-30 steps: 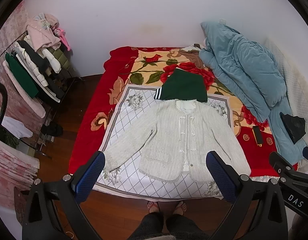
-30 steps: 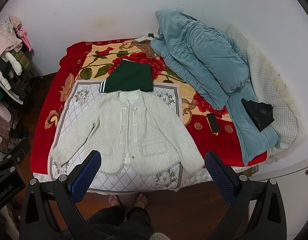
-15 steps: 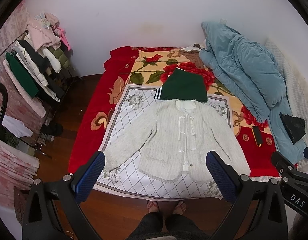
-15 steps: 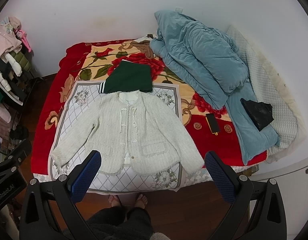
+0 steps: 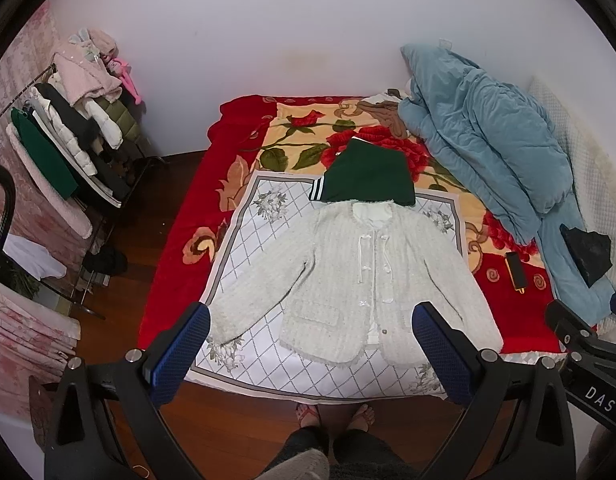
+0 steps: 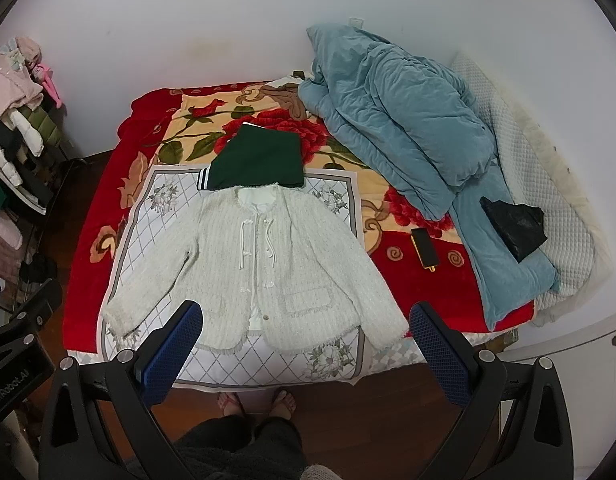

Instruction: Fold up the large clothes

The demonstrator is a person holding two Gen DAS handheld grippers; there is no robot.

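Hovering above the foot of the bed (image 5: 175, 216), both tongs are held wide apart with nothing between the pads; folding is judged not yet started. The white knit jacket (image 5: 360, 280) is laid flat, front up, sleeves spread, at frame centre on the white diamond-pattern sheet (image 5: 267, 216), and is seen again at centre-left in the right wrist view (image 6: 259, 268). A folded green garment (image 5: 368, 176) touches the jacket's collar at its upper edge.

Risks, as judged: the sheet could be pinched together with a sleeve cuff, since the knit lies directly on it, and would be dragged. The open front with loose ties could shift during a fold, leaving a crooked result. The green garment could be disturbed if the collar is pulled. A black phone-like object (image 6: 424, 250) lies on the red blanket right of the jacket, near enough to be swept by the right-side sleeve.

Pose: left tongs (image 5: 308, 354) are pointed down at the bed from well above the near edge, pads framing the lower hem in the bottom of the frame. Right tongs (image 6: 305, 352) are held likewise, level with the left. Neither touches cloth. The person's feet are seen at bottom centre, at the bed's foot.
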